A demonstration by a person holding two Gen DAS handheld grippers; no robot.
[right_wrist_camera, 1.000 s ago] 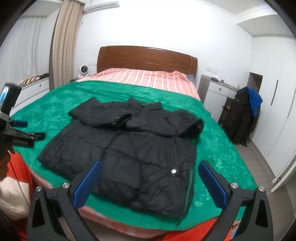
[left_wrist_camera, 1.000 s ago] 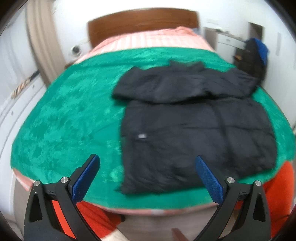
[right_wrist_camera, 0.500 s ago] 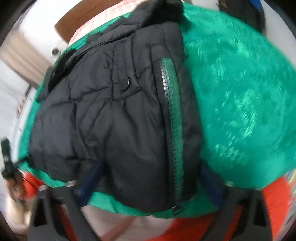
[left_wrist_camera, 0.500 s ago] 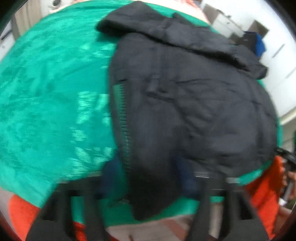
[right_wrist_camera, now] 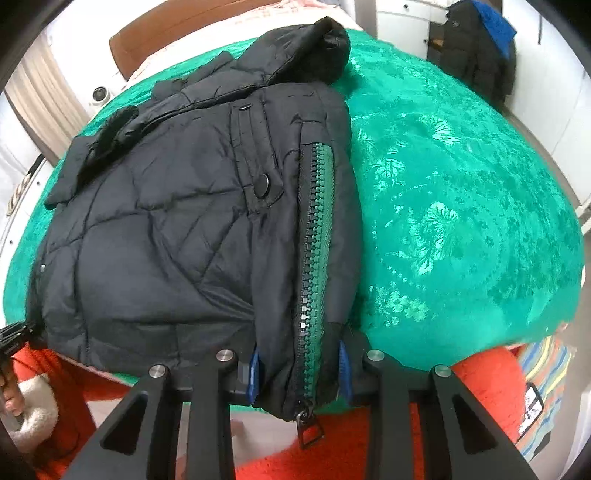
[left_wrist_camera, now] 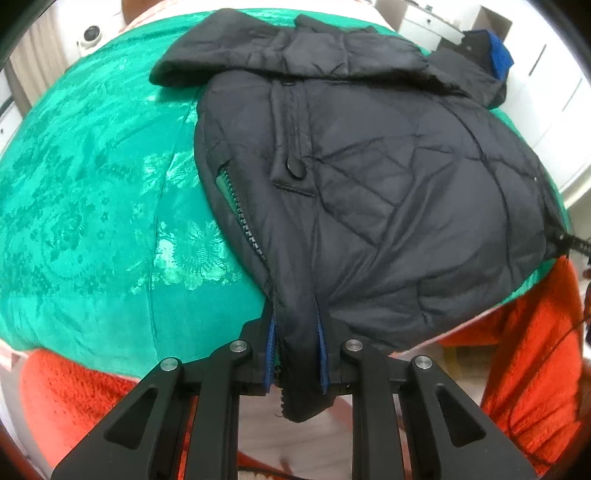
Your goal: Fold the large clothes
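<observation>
A black puffer jacket [left_wrist_camera: 369, 177] lies flat on the green bedspread [left_wrist_camera: 92, 192], sleeves folded across its top. My left gripper [left_wrist_camera: 297, 354] has its jaws closing on the jacket's near-left hem corner, and the blue pads pinch the fabric beside the zipper. In the right wrist view the same jacket [right_wrist_camera: 166, 221] shows its green-backed zipper [right_wrist_camera: 314, 251] along the right edge. My right gripper [right_wrist_camera: 299, 369] has its jaws closing on the near-right hem corner, with the zipper end and its pull [right_wrist_camera: 308, 428] hanging between the pads.
The bed's near edge runs just under both grippers. A person's red sleeves [left_wrist_camera: 535, 362] flank the view. A dark coat with a blue piece [right_wrist_camera: 476, 48] hangs by white cabinets on the right. The wooden headboard [right_wrist_camera: 177, 33] and a small fan [right_wrist_camera: 99, 94] stand far back.
Both grippers dropped from above the bed's near edge down to the jacket's hem. Their wide-open jaws came together on the left and right hem corners.
</observation>
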